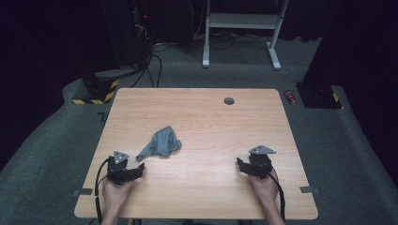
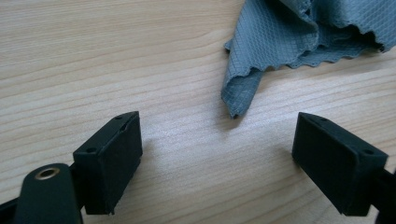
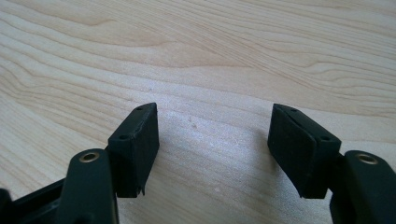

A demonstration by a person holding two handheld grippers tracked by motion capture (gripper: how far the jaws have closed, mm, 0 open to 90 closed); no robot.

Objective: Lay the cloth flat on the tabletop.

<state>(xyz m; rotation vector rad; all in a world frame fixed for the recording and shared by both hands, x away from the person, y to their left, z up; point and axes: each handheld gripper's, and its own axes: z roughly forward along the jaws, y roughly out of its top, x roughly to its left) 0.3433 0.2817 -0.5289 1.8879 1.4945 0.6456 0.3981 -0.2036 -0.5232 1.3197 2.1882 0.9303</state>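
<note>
Grey cloth [image 2: 299,42] crumpled on counter [image 1: 211,122], corner just ahead of left tool [image 2: 217,149], untouched. Both tools wide, empty; right tool [image 3: 212,149] well apart.

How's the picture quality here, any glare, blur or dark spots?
High view: the wooden table is evenly lit, the room behind it nearly black. Left gripper view: the grey cloth is sharp, with a soft sheen on the wood between the open left tongs. Right gripper view: similar pale glare between the right tongs.

The high view looks forward and down over the whole table [image 1: 202,122] from the near side. Each gripper view rides low, close to the wood; the left one shares the grey cloth [image 2: 299,42] with the high view.
</note>
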